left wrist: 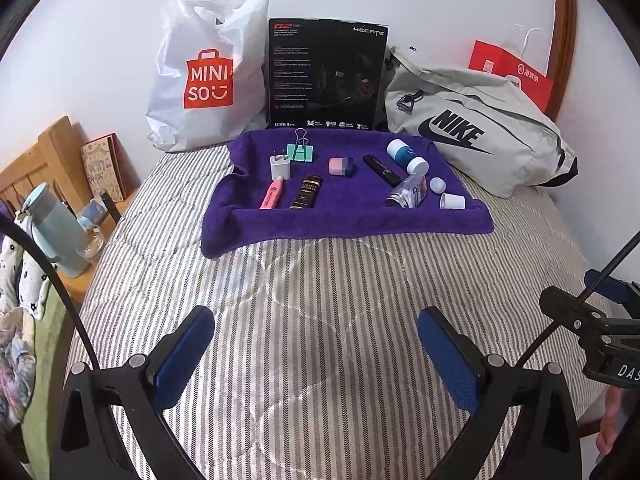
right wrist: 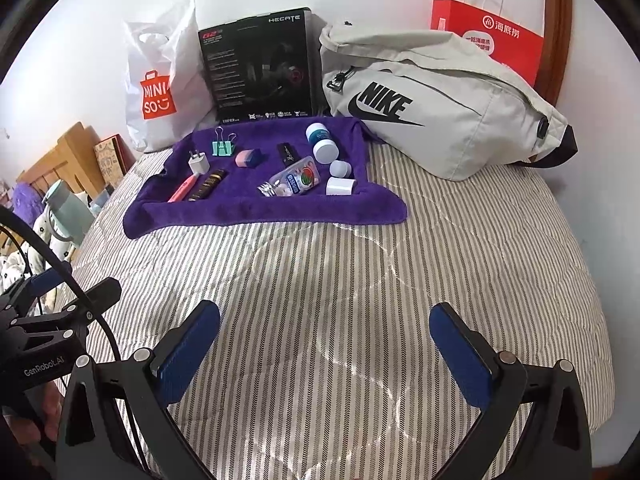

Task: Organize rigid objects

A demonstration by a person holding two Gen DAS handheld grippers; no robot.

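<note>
A: Left wrist view: left gripper [left wrist: 316,344] spread wide, nothing between the pads, hovering over bare striped quilt [left wrist: 320,280]. Small rigid items laid out on purple towel [left wrist: 344,220] at the far end, well apart from both tools.

B: Right wrist view, same story: right gripper [right wrist: 325,340] parted and empty. Noted on the towel: charger plug [right wrist: 199,163], green binder clip [right wrist: 223,147], pink highlighter [right wrist: 183,189], dark tube [right wrist: 208,184], pink-blue eraser [right wrist: 248,158], black stick [right wrist: 289,153], clear bottle [right wrist: 294,178] on its side, blue-white bottle [right wrist: 322,142], two white caps [right wrist: 340,178].

A: Stage unclear. Rows roughly tidy on the left; right cluster crowded, bottle lying across. Fits either a sorted layout or one awaiting sorting.

B: For any pickup there: approach low, pads straddling the short axis; round caps likely to roll, towel pile likely to snag a fingertip. Separate reach per hand to avoid crossing.
</note>
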